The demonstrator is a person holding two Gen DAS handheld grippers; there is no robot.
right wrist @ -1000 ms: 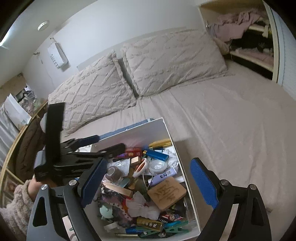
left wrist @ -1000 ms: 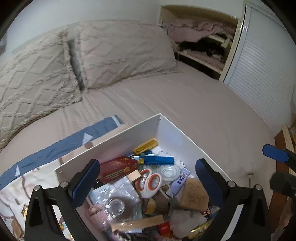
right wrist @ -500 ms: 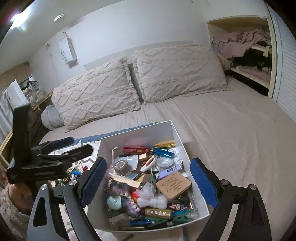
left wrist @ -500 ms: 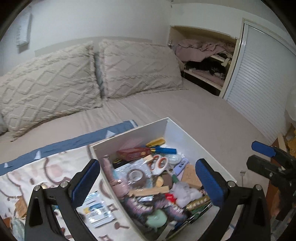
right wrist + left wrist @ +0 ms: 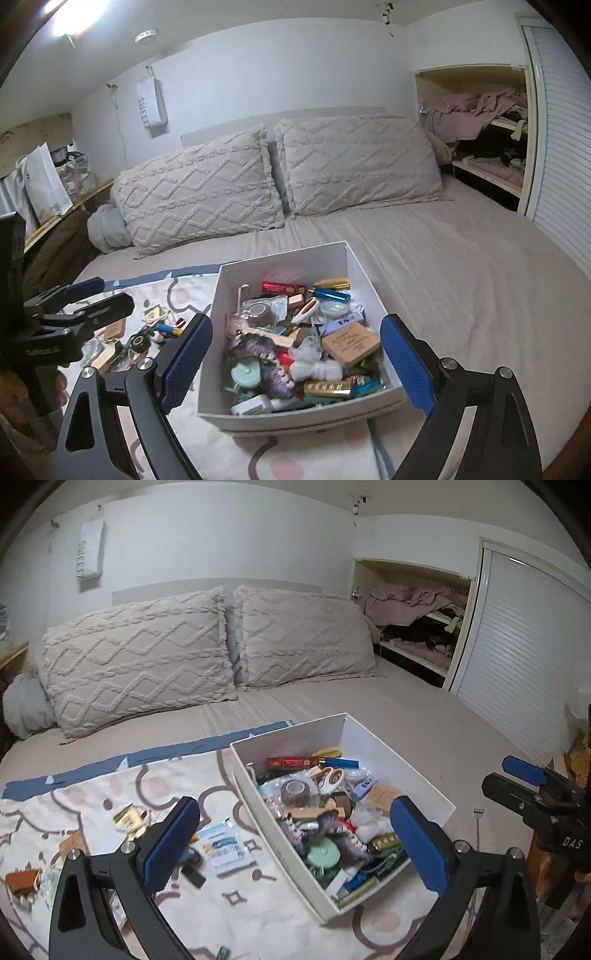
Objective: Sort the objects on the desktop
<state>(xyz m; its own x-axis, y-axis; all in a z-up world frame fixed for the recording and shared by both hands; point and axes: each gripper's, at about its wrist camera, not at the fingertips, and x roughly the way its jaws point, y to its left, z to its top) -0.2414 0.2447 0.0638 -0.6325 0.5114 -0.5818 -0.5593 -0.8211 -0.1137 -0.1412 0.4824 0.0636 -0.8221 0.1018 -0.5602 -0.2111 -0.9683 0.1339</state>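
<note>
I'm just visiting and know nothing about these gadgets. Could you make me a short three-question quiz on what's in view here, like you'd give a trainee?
1. True or false: the white box on the bed is empty.
2. Which lies inside the box: A) the wooden square with carved writing, B) the white and blue packet, C) a pillow?
3. Is the right gripper or the left gripper holding anything?

Key
1. False: it is heaped with small things, such as a tape roll and white scissors with orange trim.
2. A. The packet lies on the patterned cloth beside the box.
3. No, both stand open and empty.
</note>
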